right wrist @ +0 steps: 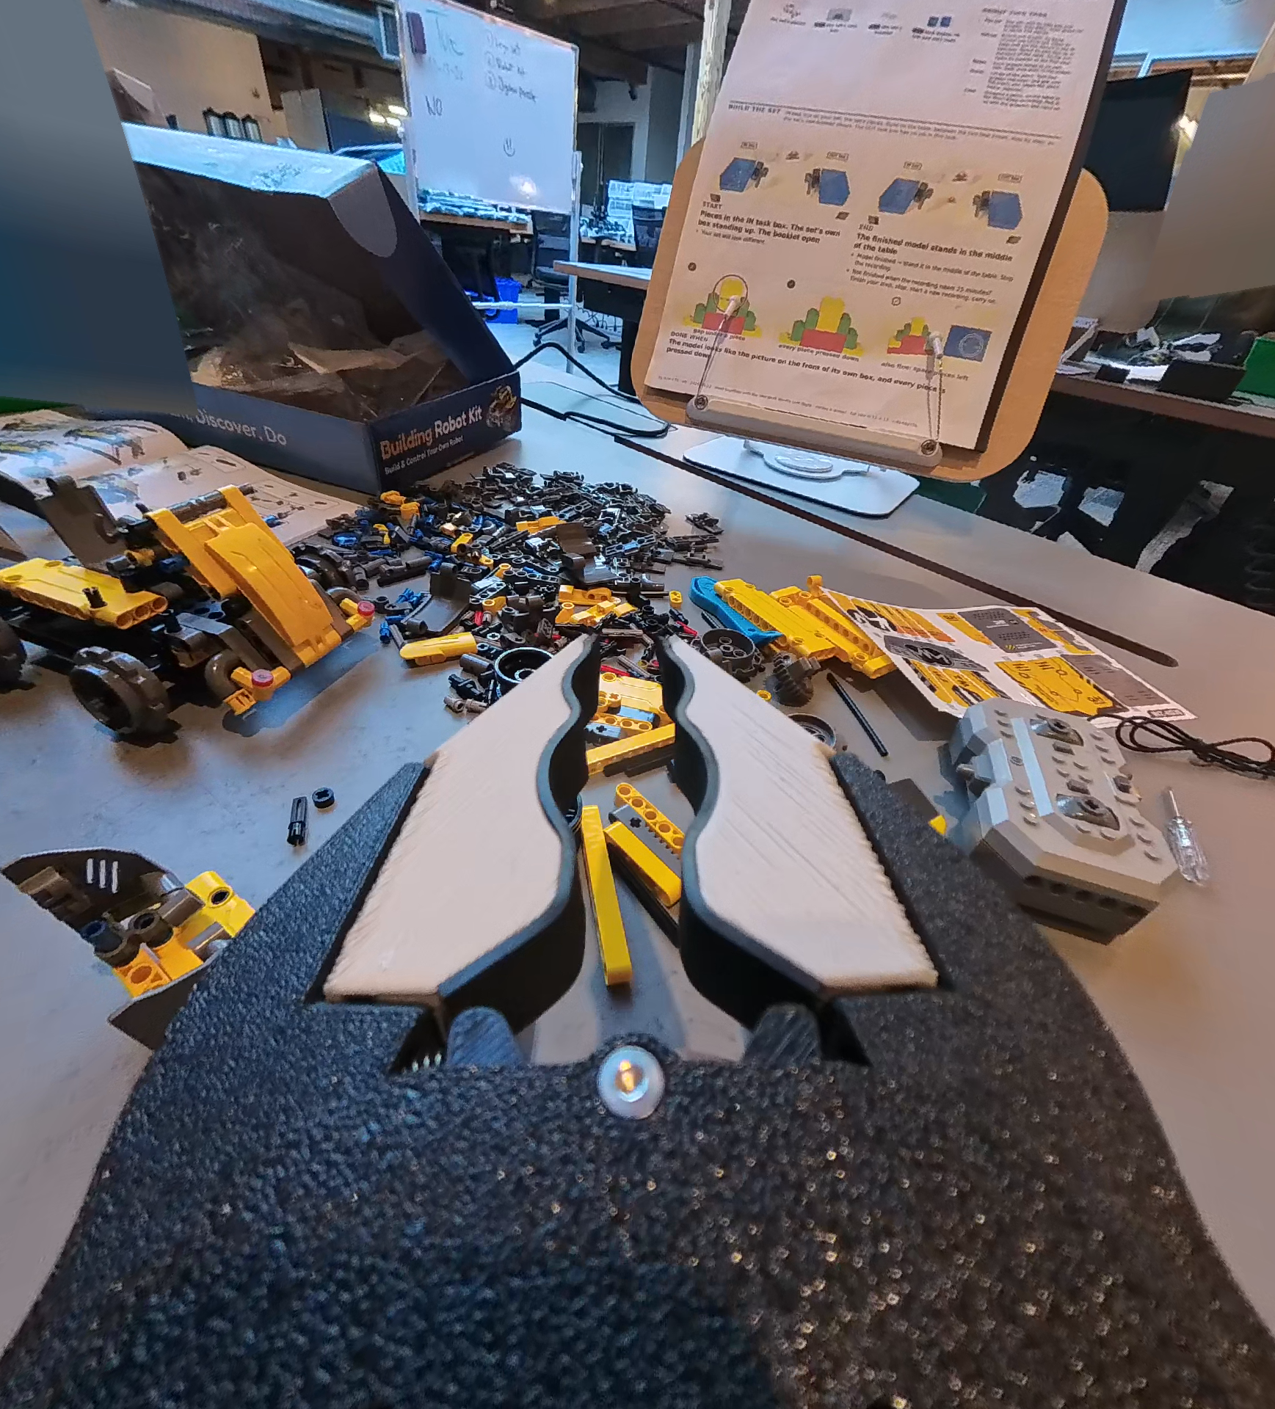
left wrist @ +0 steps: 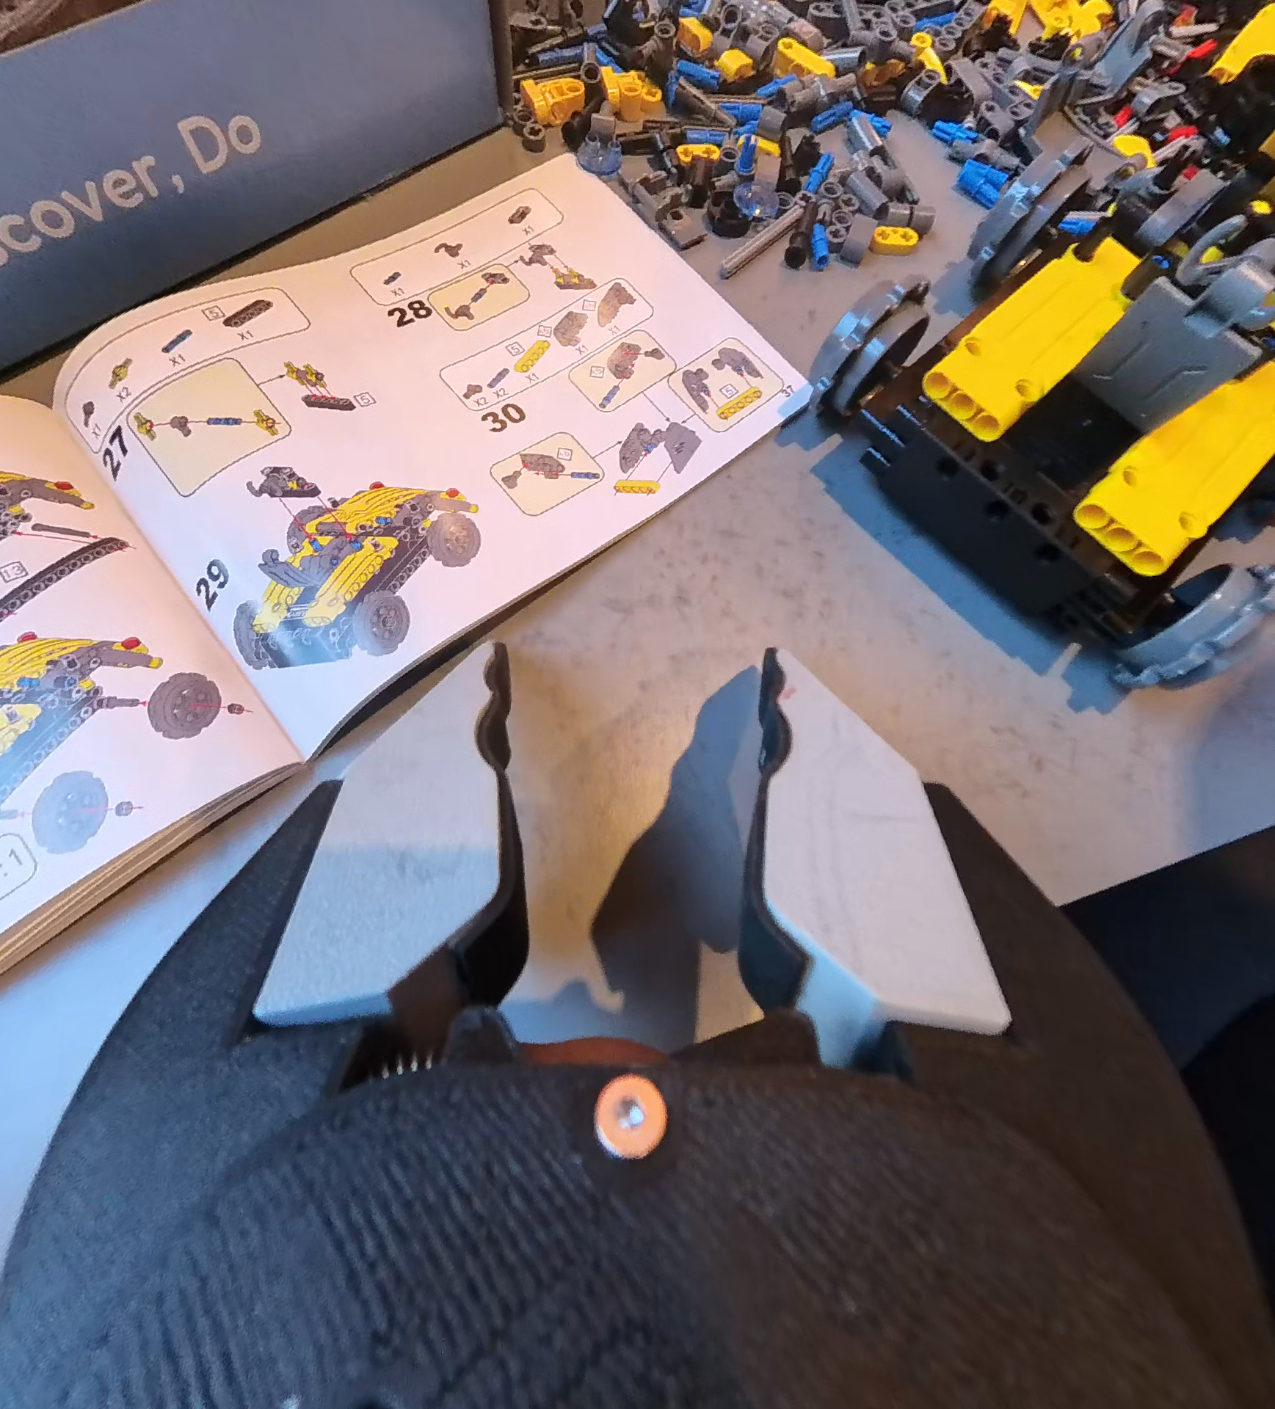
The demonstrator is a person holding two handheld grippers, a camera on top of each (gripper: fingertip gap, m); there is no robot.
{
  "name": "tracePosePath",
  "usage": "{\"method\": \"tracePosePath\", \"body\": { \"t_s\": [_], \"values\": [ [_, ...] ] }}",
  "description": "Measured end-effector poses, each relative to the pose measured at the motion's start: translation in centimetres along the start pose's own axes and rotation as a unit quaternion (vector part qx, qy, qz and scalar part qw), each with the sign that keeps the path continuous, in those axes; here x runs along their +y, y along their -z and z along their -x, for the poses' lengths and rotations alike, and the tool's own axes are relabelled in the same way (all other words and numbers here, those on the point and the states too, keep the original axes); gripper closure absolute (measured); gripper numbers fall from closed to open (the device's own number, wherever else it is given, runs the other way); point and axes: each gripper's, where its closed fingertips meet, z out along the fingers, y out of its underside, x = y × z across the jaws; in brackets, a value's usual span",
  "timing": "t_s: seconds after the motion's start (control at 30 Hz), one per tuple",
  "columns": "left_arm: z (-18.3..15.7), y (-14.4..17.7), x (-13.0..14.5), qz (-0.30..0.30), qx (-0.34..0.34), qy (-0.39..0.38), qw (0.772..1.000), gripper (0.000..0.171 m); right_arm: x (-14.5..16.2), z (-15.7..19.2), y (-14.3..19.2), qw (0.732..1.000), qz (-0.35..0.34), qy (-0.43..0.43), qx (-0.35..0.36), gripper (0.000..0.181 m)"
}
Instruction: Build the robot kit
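Note:
My left gripper (left wrist: 634, 671) is open and empty, low over bare grey table (left wrist: 809, 686). An open instruction booklet (left wrist: 390, 427) lies just to its left. A yellow and black wheeled model (left wrist: 1076, 427) stands to its right. My right gripper (right wrist: 628, 652) is empty, its jaws a narrow gap apart. It hovers over loose yellow beams (right wrist: 607, 900) at the near edge of a pile of small parts (right wrist: 542, 549). The same model (right wrist: 161, 610) stands to its left.
A dark blue kit box (right wrist: 329, 305) stands behind the booklet. A grey hub block (right wrist: 1053, 808), a sticker sheet (right wrist: 1000, 663), a cable (right wrist: 1214, 751) and a small screwdriver (right wrist: 1183, 839) lie right. A small yellow-grey sub-assembly (right wrist: 138, 915) lies near left. A sheet on a stand (right wrist: 870, 229) is behind. Left tips to right tips: about 40 centimetres. From my right tips it is roughly 15 centimetres to the grey hub block (right wrist: 1053, 808); from my left, 50 centimetres.

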Motion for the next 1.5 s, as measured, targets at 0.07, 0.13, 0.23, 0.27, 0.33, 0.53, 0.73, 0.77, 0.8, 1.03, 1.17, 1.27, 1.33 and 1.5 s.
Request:
{"method": "tracePosePath", "body": {
  "t_s": [0.07,0.13,0.23,0.27,0.33,0.53,0.73,0.77,0.8,1.03,1.17,1.27,1.33,1.5],
  "values": [
    [0.0,0.1,-0.1,-0.001,0.0,0.001,1.0,0.107,0.0,0.0,0.0,1.0,0.0,-0.001,0.0,0.166],
    [-0.1,0.2,-0.1,-0.004,0.002,0.003,1.0,0.107,0.0,0.0,0.0,1.0,-0.001,-0.002,-0.002,0.166],
    [-0.5,0.4,-0.2,-0.007,0.005,0.005,1.0,0.107,0.1,0.1,0.0,1.0,0.002,0.0,-0.007,0.165],
    [-0.6,0.5,-0.3,-0.008,0.006,0.005,1.0,0.107,0.1,0.1,0.0,1.0,0.004,0.005,-0.007,0.164],
    [-1.0,0.9,-0.5,-0.014,0.007,0.004,1.0,0.107,0.0,0.1,0.3,1.0,0.001,0.01,-0.014,0.163],
    [-1.7,2.7,-0.7,-0.027,0.006,-0.001,1.0,0.107,-0.2,4.7,3.6,0.978,0.013,-0.05,-0.201,0.145],
    [-4.3,3.9,-0.8,-0.036,0.034,-0.013,0.999,0.107,3.8,9.3,5.4,0.95,0.131,-0.006,-0.283,0.132],
    [-5.0,4.0,-0.9,-0.037,0.041,-0.021,0.998,0.107,4.5,9.8,5.5,0.945,0.152,0.004,-0.29,0.131],
    [-5.8,4.1,-1.0,-0.037,0.052,-0.029,0.998,0.107,5.2,10.2,5.5,0.94,0.171,0.015,-0.295,0.13],
    [-13.7,3.8,0.4,-0.014,0.139,-0.136,0.981,0.106,7.2,11.5,5.3,0.925,0.22,0.068,-0.303,0.16],
    [-17.7,3.4,1.8,-0.004,0.176,-0.173,0.969,0.106,6.7,11.5,5.2,0.93,0.218,0.069,-0.287,0.16],
    [-19.4,2.9,2.6,0.003,0.187,-0.186,0.964,0.106,6.2,10.9,4.8,0.934,0.228,0.007,-0.274,0.161],
    [-20.1,2.7,2.9,0.004,0.193,-0.192,0.962,0.106,5.9,10.2,4.5,0.936,0.23,-0.046,-0.262,0.161],
    [-19.9,2.5,3.7,0.013,0.193,-0.187,0.963,0.107,5.0,9.3,4.4,0.925,0.214,-0.162,-0.27,0.162]
  ]
}}
